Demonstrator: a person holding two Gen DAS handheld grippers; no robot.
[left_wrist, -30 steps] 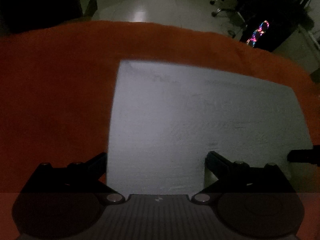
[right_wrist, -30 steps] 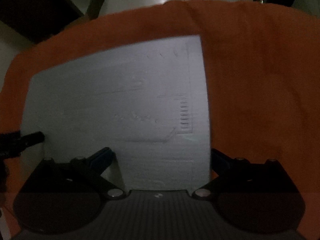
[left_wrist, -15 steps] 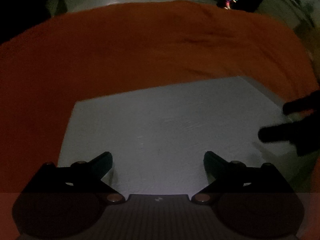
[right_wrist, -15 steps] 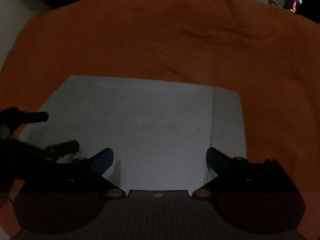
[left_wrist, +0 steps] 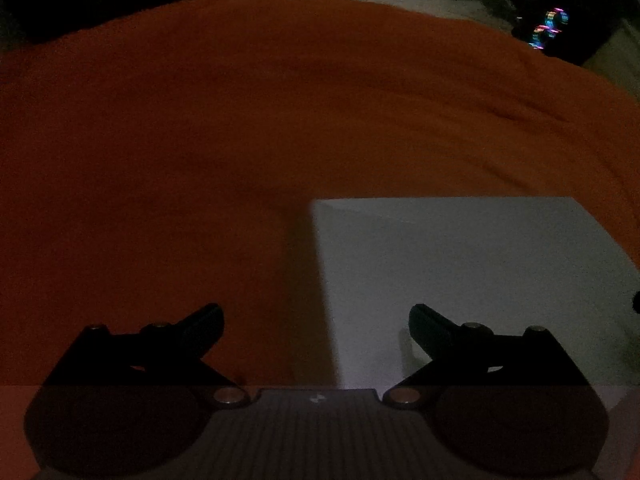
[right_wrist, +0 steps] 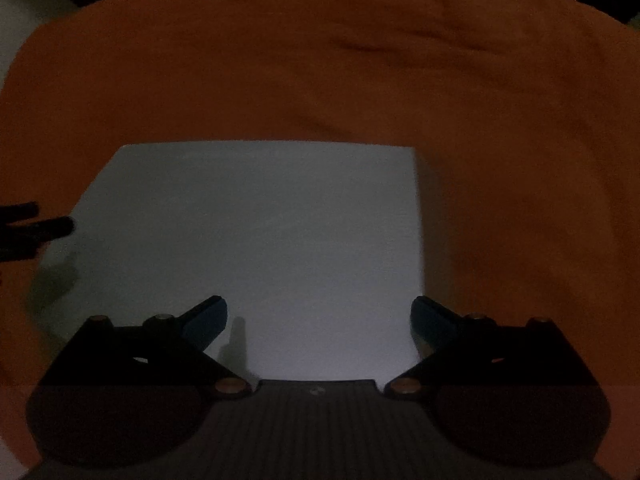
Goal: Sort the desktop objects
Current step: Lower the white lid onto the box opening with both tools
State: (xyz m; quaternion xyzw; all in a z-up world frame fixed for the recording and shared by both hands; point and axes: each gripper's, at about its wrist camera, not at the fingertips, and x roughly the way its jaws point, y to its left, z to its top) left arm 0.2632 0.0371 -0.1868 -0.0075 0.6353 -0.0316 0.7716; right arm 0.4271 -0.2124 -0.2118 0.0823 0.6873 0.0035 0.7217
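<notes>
Dim light. The left gripper (left_wrist: 316, 316) has its jaws spread wide and holds nothing — under it the left edge of a pale grey board (left_wrist: 460, 280) runs from 12 to 6 o'clock, lying flat on the orange cloth (left_wrist: 200, 140). The right gripper (right_wrist: 320, 316) is likewise parted and empty, hanging above the same board (right_wrist: 260, 240), whose right edge sits by the 3 o'clock finger. At 9 o'clock — dark fingertips (right_wrist: 52, 228) of the other gripper reach the board's left edge.
</notes>
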